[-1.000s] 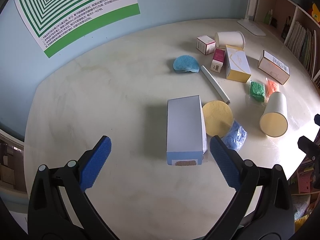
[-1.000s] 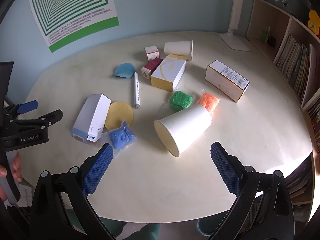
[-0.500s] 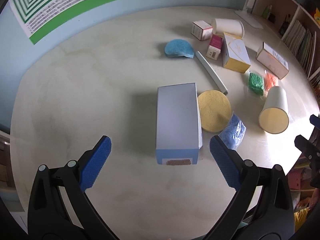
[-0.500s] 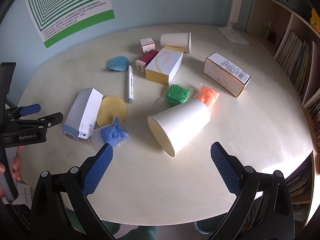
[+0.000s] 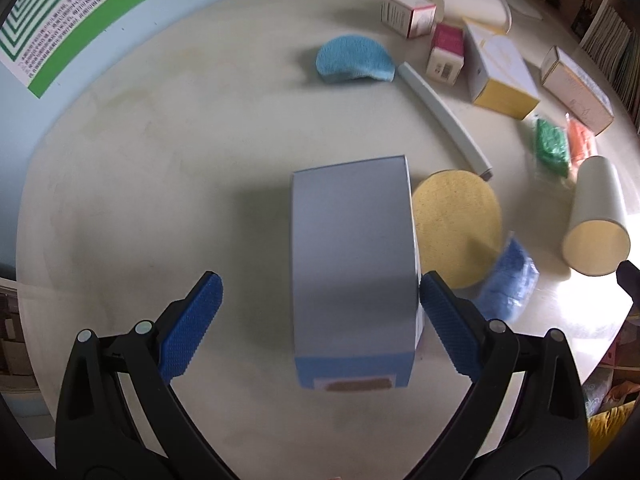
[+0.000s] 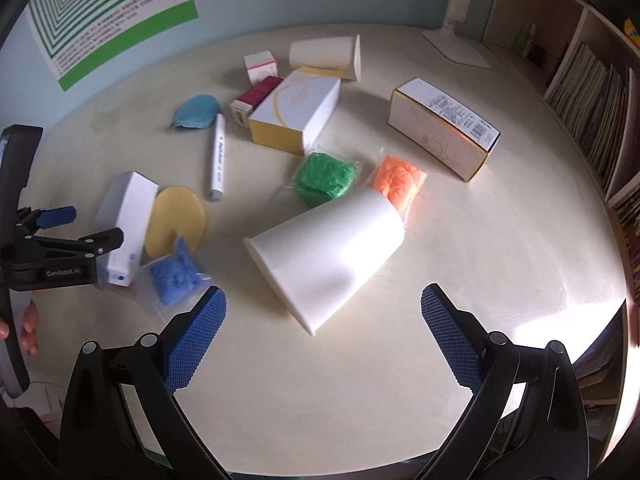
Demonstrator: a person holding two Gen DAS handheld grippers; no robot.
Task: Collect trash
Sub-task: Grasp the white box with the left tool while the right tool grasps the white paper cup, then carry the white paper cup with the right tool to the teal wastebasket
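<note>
We find the left gripper (image 5: 318, 312) spread astride the grey-blue box (image 5: 352, 264) lying on the table (image 5: 160, 152); closing comes next. The right gripper (image 6: 322, 330), spread, hovers by the paper cup (image 6: 332, 252).

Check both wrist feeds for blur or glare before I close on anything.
Left wrist view: motion blur smears the grey-blue box and blue sponge; glare at the table edge. Right wrist view: mostly sharp, paper cup clear, glare on the right table rim; fisheye bending in both.
</note>
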